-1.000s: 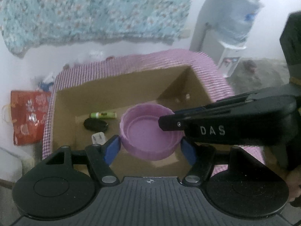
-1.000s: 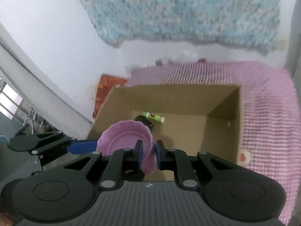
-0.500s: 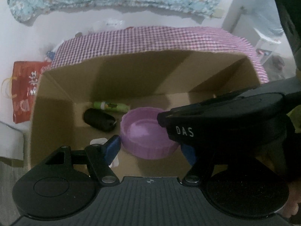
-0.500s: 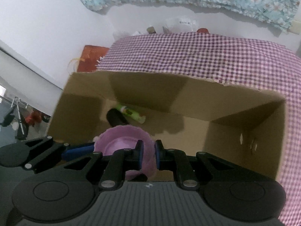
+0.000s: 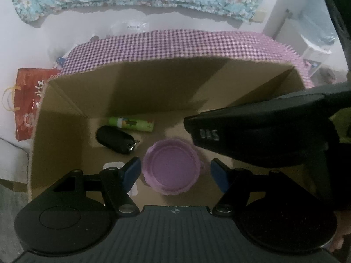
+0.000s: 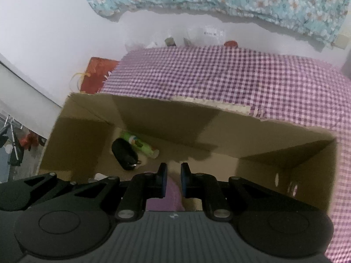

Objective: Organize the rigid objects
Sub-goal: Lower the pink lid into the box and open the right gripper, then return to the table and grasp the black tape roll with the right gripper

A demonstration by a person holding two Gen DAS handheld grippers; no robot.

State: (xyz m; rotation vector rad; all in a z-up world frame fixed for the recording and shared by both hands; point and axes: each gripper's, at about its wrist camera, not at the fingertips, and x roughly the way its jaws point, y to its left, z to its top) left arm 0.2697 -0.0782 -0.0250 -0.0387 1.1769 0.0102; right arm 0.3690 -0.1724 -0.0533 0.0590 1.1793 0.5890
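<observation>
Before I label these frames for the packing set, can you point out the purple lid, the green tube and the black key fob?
purple lid (image 5: 173, 167): left wrist view, on its flat inner face.
green tube (image 5: 133, 123): left wrist view, mid-body on the label.
black key fob (image 6: 124, 153): right wrist view, middle of its black casing.

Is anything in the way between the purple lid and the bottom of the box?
Nothing visible. The lid sits low in the box, beside the black fob and green tube, with bare cardboard around it. Whether it touches the bottom isn't clear.
</observation>
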